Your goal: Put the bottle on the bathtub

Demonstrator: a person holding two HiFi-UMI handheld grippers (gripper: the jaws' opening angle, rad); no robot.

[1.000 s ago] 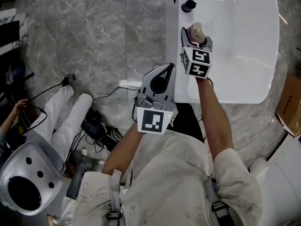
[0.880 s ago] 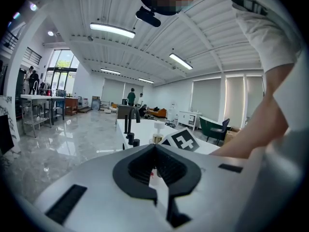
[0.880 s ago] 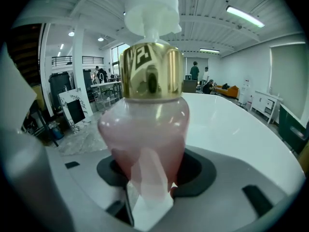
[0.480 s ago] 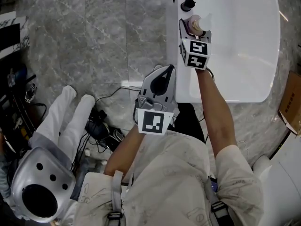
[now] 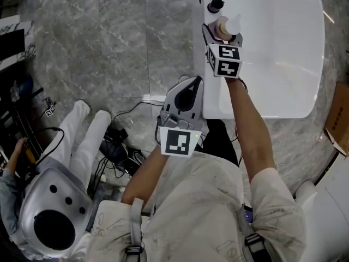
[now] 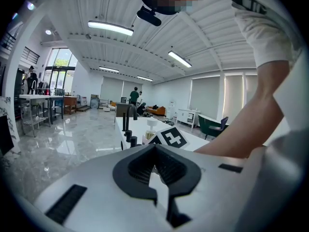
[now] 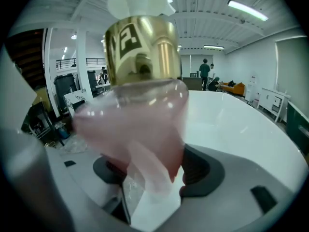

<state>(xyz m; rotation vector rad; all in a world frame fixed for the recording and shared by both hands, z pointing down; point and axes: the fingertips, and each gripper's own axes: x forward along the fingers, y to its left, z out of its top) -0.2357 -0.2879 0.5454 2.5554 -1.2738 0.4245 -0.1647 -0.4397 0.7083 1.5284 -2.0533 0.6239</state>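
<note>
Over to the white bathtub and its flat near rim. Holding back with the left gripper, jaws together on nothing, close by the tub's edge. Now the news, on the right gripper: just been spreading those jaws, wide apart either side of the pink pump bottle and apparently not pinching it. Standing upright on the rim there, just beside the black tap knobs. Looks like the release, with only a clean retreat left to make.
</note>
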